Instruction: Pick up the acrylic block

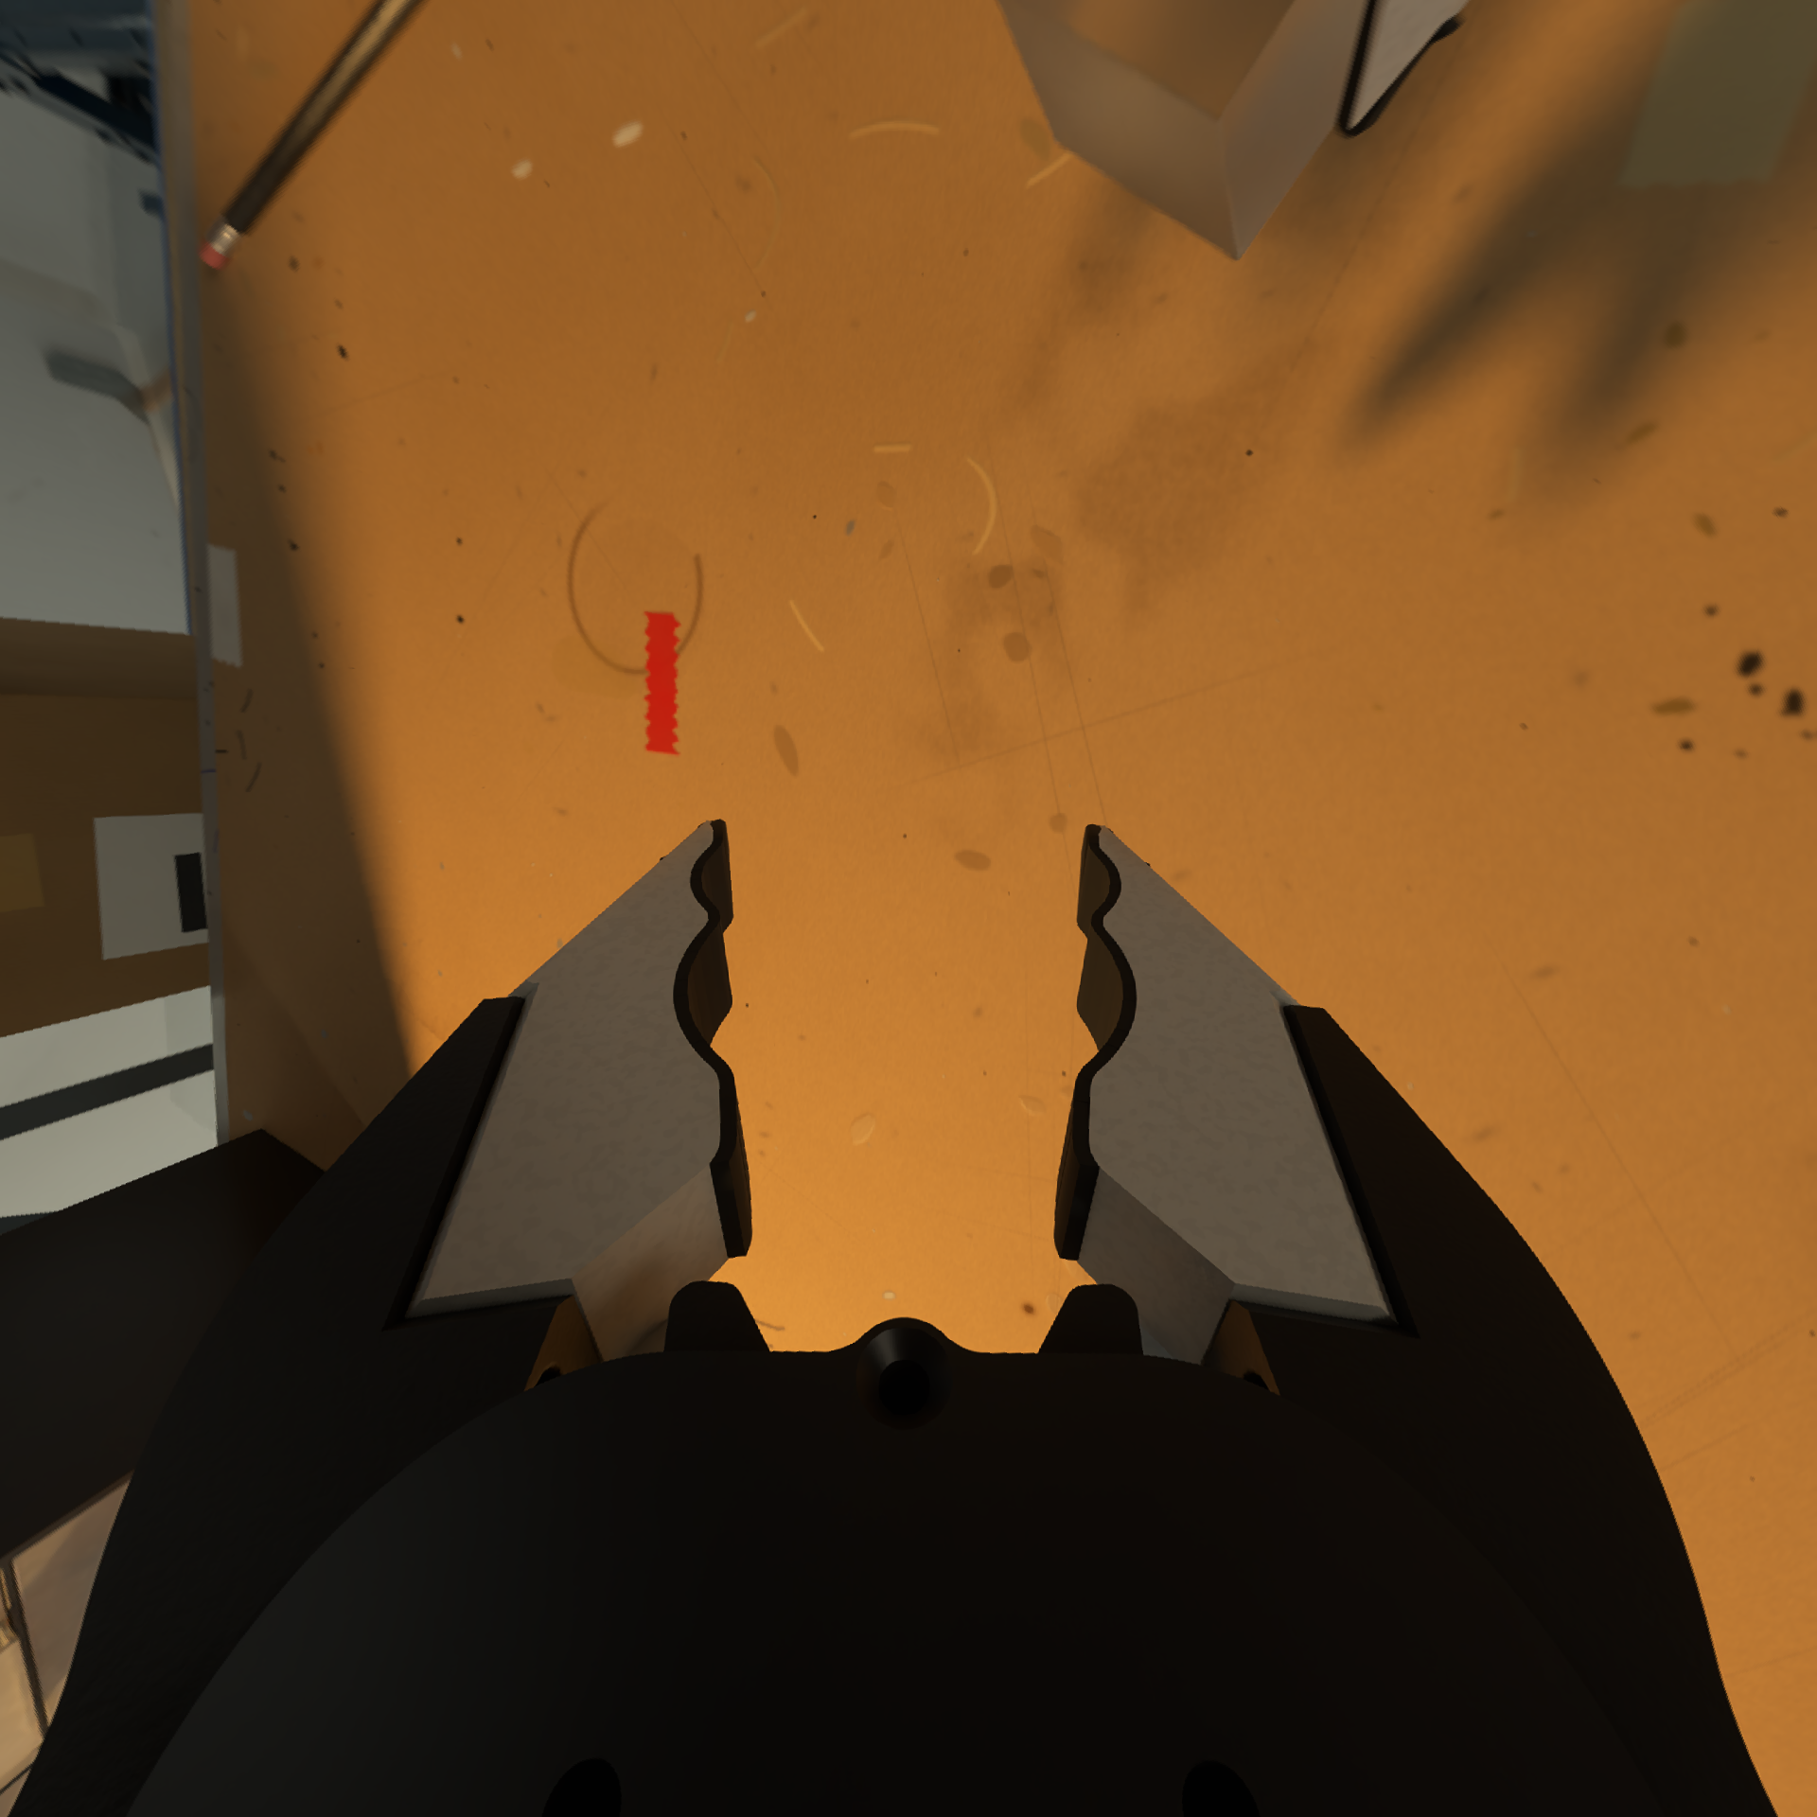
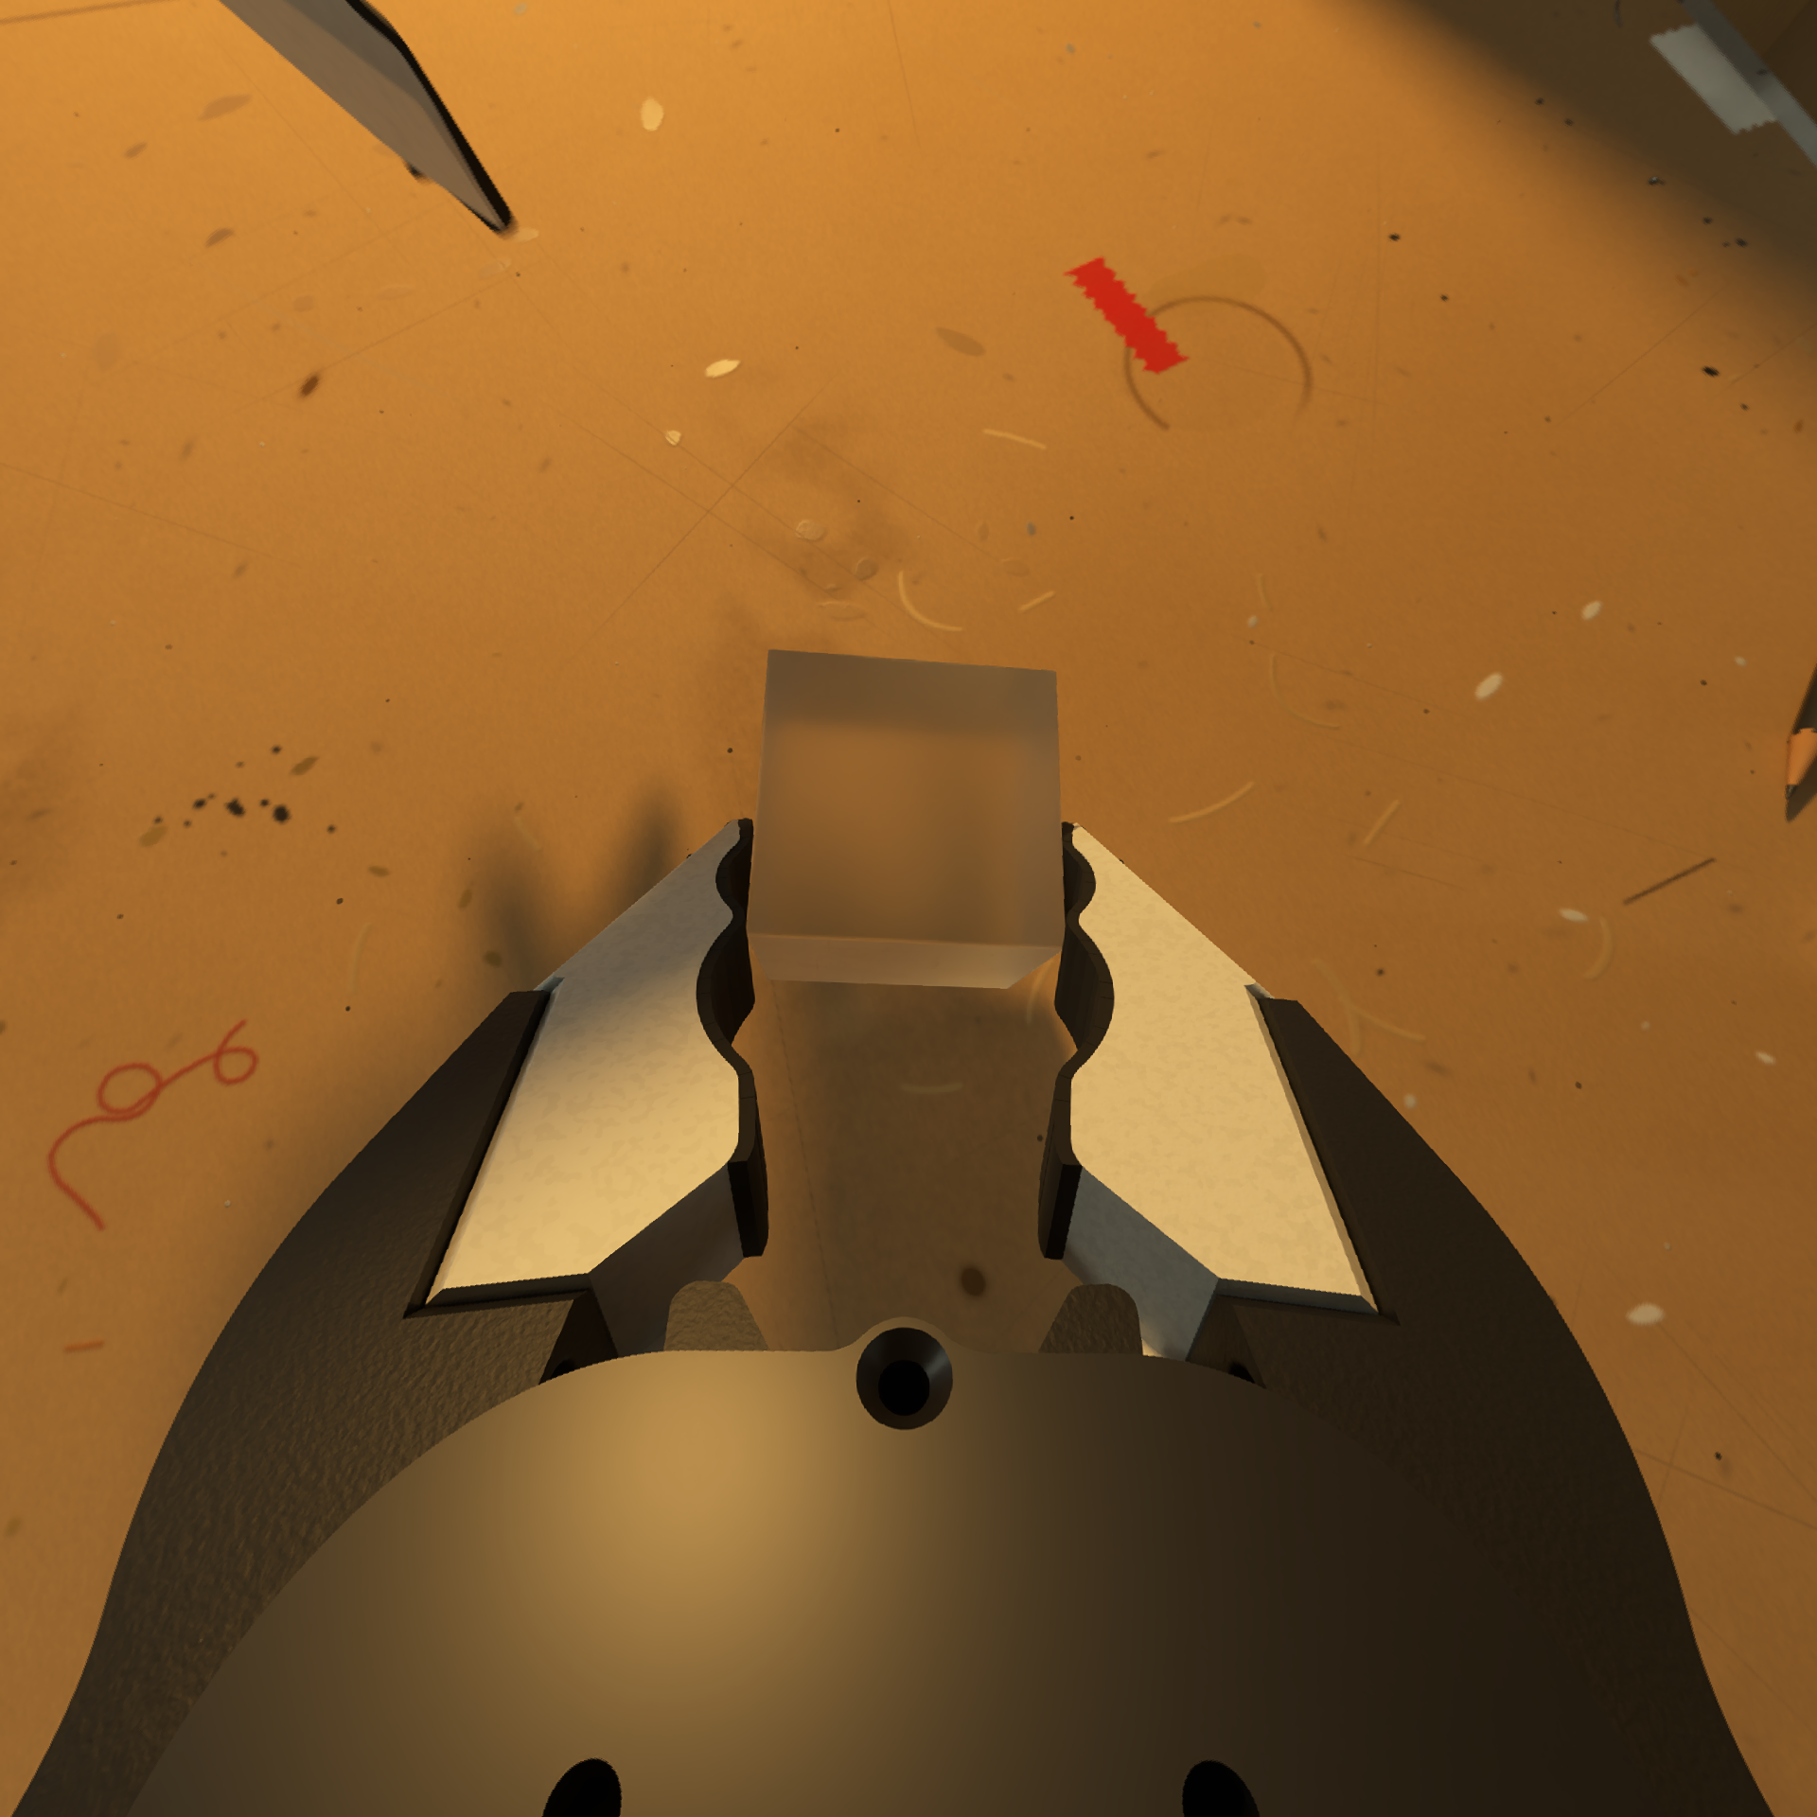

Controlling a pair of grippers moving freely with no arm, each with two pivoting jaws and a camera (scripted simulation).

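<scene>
Black housing and pale, scallop-edged fingers of the left gripper (image 1: 905, 831) fill the left wrist view's foreground, spread wide over bare, scuffed orange tabletop (image 1: 1278, 787); a serrated red tape strip (image 1: 662, 682) lies ahead-left, a pencil (image 1: 305, 123) near the tabletop's left edge. From the right wrist view, the right gripper (image 2: 905, 831) pinches the frosted, translucent acrylic block (image 2: 905, 816) between its fingertips, lifted above its shadow, open tabletop around.
</scene>
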